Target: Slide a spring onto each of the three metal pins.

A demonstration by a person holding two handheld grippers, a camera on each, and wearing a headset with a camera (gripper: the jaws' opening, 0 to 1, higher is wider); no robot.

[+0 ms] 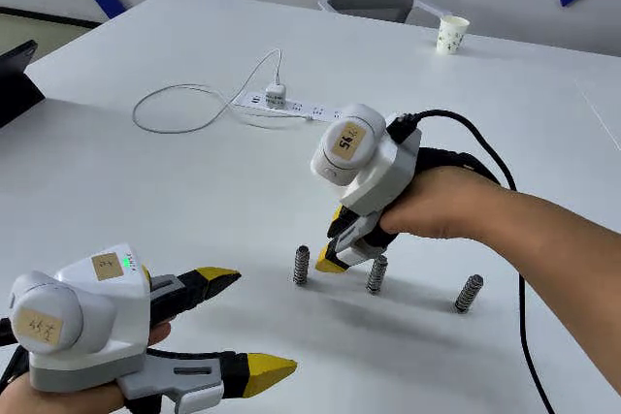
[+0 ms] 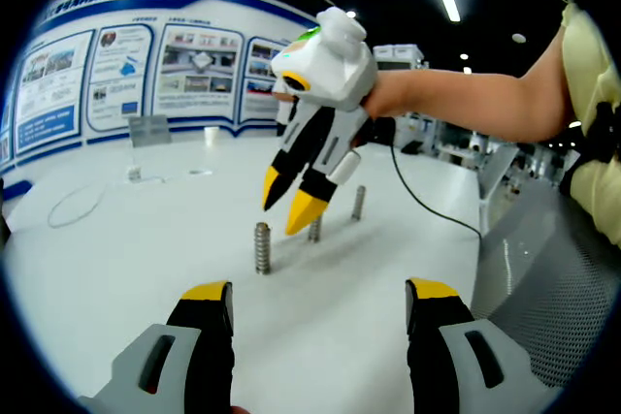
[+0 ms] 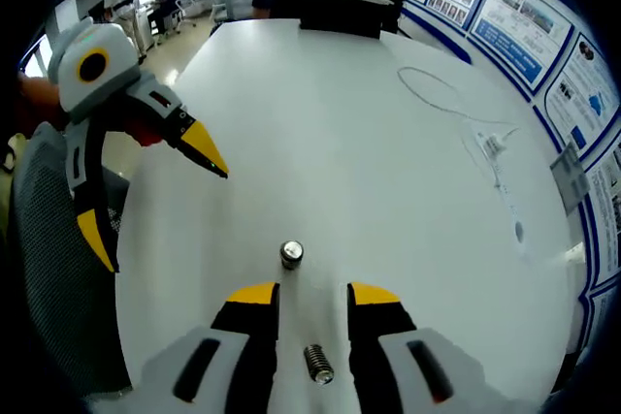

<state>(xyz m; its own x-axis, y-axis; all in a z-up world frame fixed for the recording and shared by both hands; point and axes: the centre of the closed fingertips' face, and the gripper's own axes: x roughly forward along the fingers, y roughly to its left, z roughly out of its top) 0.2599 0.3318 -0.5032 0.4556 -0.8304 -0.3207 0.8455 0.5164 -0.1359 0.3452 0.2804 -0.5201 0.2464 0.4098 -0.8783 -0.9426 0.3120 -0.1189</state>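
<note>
White workbench (image 1: 146, 191). Three springs (image 1: 376, 274) stand upright in a row, apparently already on their pins. The right gripper (image 1: 333, 239), jaws narrowly apart and empty, hangs just beside two of them, so a sideways bump could tip one. The left gripper (image 1: 257, 322) is wide and empty.

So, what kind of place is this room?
Probably an exhibition or demo hall: blue-and-white display boards line one side, and a large white table carries a power strip and a paper cup.
</note>
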